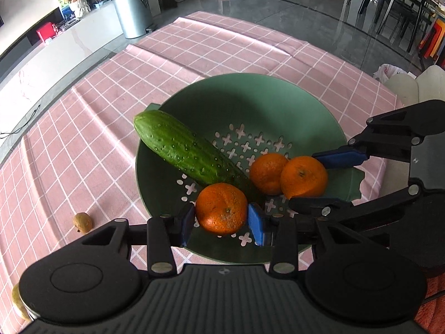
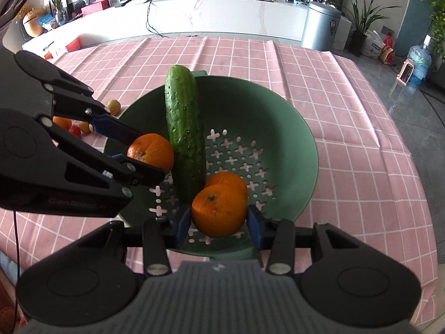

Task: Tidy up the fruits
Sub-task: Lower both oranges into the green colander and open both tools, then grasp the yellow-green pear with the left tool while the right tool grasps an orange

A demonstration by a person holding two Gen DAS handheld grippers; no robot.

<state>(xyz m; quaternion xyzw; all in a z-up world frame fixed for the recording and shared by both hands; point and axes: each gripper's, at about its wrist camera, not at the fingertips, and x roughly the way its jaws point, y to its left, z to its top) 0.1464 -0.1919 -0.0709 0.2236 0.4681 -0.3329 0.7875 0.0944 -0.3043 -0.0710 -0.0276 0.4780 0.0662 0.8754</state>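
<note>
A green colander bowl [image 1: 278, 100] [image 2: 292, 128] stands on the pink checked tablecloth. A cucumber [image 1: 186, 150] [image 2: 185, 128] leans inside it over the rim. My left gripper [image 1: 221, 218] [image 2: 144, 153] is shut on an orange [image 1: 221, 208] [image 2: 151, 151] over the bowl's near side. My right gripper [image 2: 218, 222] [image 1: 308, 179] is shut on another orange [image 2: 218, 208] [image 1: 303, 176] inside the bowl. A third orange [image 1: 265, 172] [image 2: 230, 179] lies on the bowl's bottom between them.
A small brown fruit [image 1: 83, 222] [image 2: 114, 106] lies on the cloth left of the bowl. More small fruits, including a red one [image 2: 74, 130], lie behind my left gripper. A yellowish fruit [image 1: 16, 302] shows at the lower left edge. A metal bin [image 1: 132, 9] stands beyond the table.
</note>
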